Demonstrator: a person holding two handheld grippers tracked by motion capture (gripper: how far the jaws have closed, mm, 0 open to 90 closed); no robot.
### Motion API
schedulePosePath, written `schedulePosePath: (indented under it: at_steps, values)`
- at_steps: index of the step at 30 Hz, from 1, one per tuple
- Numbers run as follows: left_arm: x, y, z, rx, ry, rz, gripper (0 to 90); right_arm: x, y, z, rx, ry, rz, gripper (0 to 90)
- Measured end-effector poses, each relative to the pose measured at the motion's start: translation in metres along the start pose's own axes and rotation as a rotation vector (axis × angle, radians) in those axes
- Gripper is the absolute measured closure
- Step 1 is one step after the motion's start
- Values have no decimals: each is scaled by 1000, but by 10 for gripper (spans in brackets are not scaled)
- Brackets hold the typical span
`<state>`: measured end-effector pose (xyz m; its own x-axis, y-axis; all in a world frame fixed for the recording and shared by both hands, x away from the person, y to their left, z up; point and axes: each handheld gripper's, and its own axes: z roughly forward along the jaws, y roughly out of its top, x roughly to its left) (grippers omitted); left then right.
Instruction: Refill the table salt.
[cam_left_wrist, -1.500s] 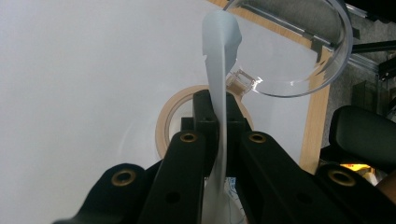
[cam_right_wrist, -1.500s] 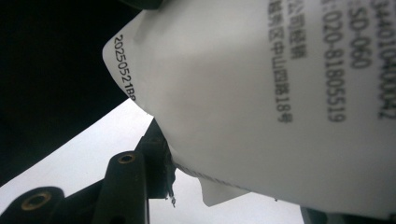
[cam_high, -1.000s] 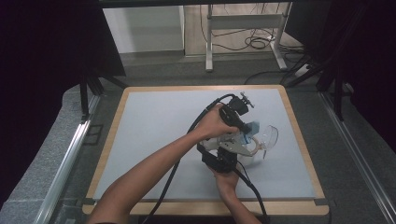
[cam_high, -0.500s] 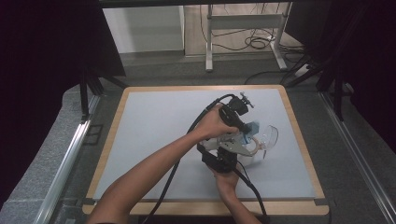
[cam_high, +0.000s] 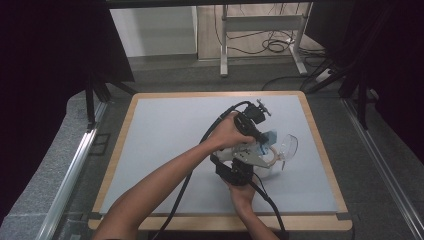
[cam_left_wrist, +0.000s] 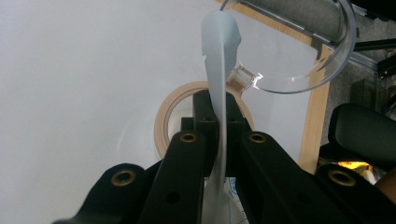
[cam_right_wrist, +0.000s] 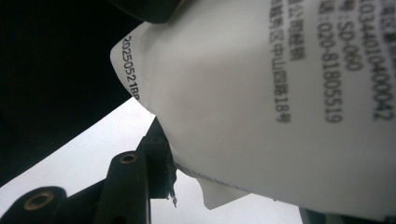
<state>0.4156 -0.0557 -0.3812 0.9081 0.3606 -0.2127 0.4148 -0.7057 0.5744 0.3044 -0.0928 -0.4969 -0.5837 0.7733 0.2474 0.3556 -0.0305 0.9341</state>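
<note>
**Packet held between both grippers: watch the tear**

You have a small flat packet (cam_high: 263, 140) lifted just above the table (cam_high: 165, 130), right of its middle, beside a roll of tape (cam_high: 270, 162) and a clear round lid (cam_high: 286, 145). Your left gripper (cam_left_wrist: 219, 154) is clenched on the packet's pale blue edge (cam_left_wrist: 219, 70), which rises thin and upright between its jaws. Your right gripper (cam_right_wrist: 161, 163) pinches the printed white face (cam_right_wrist: 280, 93) near a ragged lower corner.

The likely trouble is an uneven tear. Both grips sit close to the edges, so if you pull apart hard, the material could slip from one pair of jaws or rip off a corner without opening the packet. A sudden release could also swing a gripper into the lid or the tape roll, which lie just beneath.

Set against the frames from half a second and a second ago, almost nothing differs: both hands, the packet, lid and tape sit in the same places.
</note>
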Motion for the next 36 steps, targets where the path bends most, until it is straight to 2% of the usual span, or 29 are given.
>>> schedulePosePath:
  at_steps: [9,19,26,36]
  values:
    - [0,0,1,2,0,9,898,0,0,0,0,-2,0,531]
    - [1,0,2,3,-3,1,898,-2,0,0,-1,-3,-8,532]
    - [1,0,3,-3,-2,-8,898,-2,0,1,6,0,6,532]
    - [2,2,4,4,0,2,898,-3,1,0,8,0,15,532]
